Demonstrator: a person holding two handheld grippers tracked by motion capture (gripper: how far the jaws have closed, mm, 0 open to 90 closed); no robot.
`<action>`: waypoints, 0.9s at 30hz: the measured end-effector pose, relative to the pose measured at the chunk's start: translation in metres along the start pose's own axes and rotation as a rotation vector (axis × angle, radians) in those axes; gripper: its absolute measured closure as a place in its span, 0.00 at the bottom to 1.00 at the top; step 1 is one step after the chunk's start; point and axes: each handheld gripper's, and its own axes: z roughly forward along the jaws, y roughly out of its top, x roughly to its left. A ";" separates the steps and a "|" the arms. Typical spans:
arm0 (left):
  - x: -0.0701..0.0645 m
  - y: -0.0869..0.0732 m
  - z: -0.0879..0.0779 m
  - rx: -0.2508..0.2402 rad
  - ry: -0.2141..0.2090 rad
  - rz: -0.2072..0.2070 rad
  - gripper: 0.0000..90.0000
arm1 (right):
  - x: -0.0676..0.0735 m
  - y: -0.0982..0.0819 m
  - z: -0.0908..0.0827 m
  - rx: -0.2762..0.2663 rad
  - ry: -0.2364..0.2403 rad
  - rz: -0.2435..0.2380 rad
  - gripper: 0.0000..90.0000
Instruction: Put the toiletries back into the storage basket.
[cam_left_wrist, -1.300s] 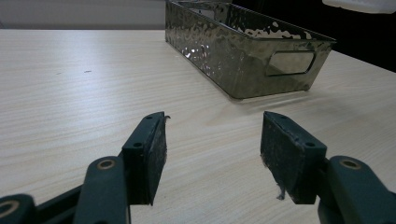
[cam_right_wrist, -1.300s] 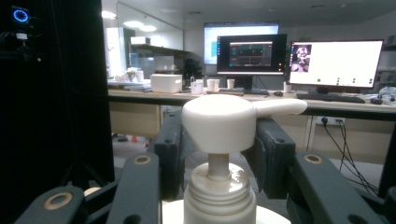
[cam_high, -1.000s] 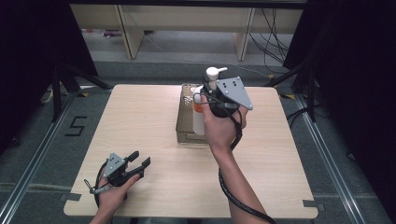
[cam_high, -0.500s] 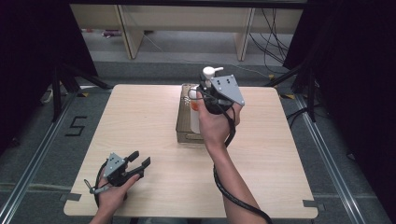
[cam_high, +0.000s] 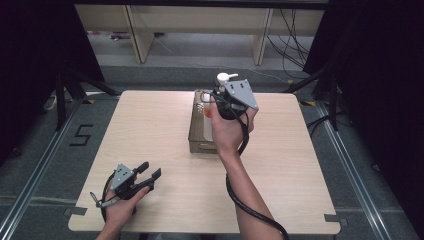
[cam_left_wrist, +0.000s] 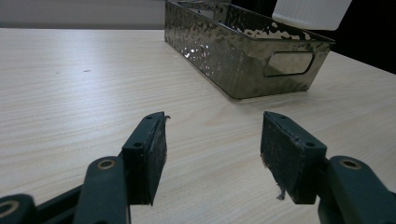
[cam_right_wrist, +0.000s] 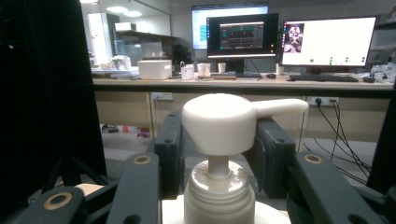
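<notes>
The left claw (cam_high: 147, 175) rests spread and empty on the counter (cam_high: 150, 130), near its front left corner. At centre, the metal bin (cam_high: 200, 137) holds something orange and a pale item I cannot identify. Above its far end the right claw (cam_right_wrist: 218, 140) pinches a white pump bottle (cam_right_wrist: 219, 186) (by the neck); this looks like mid-transfer, so the next move needs a steady, upright carry.
</notes>
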 end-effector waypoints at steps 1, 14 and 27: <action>0.000 0.000 0.000 -0.001 -0.001 0.000 0.45 | -0.001 0.000 0.001 -0.003 -0.012 -0.007 0.67; 0.000 0.000 0.000 0.001 -0.004 0.001 0.45 | -0.002 -0.005 0.006 0.026 -0.016 0.000 0.67; 0.001 0.000 0.000 0.000 -0.006 0.000 0.45 | -0.004 -0.008 0.011 0.030 -0.027 0.002 0.67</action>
